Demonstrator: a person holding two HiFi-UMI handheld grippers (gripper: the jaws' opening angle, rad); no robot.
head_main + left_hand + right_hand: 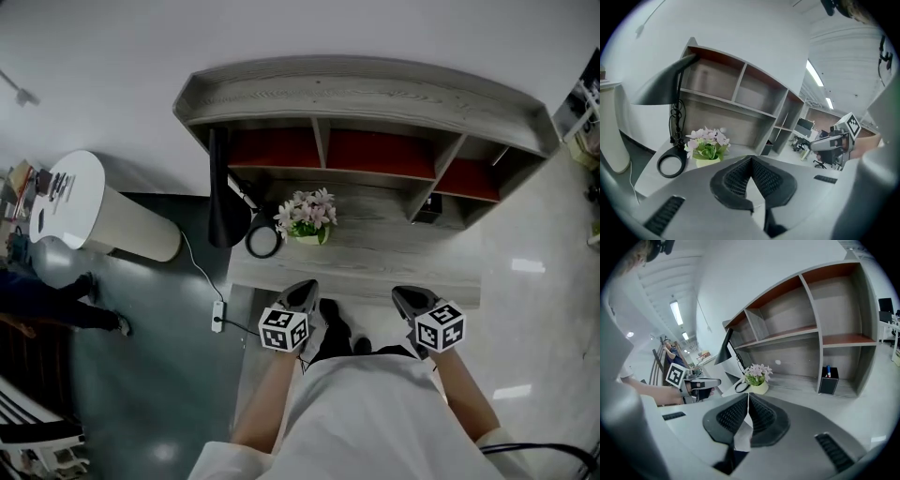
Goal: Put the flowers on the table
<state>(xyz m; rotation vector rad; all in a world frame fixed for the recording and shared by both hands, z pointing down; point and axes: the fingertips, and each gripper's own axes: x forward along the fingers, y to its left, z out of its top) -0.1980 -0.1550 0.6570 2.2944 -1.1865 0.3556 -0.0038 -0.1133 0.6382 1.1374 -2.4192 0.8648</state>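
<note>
Flowers (307, 214) stand upright in their pot on the table (394, 258).

middle: the desk (394, 258) is bare between the flowers (307, 217) and the pen holder (427, 208), so there's an easy way in from the front
left: the lamp (221, 187) and its ring base (263, 241) sit just beside the flowers, pretty tight
overhead: the shelf unit (366, 94) caps the back
</note>
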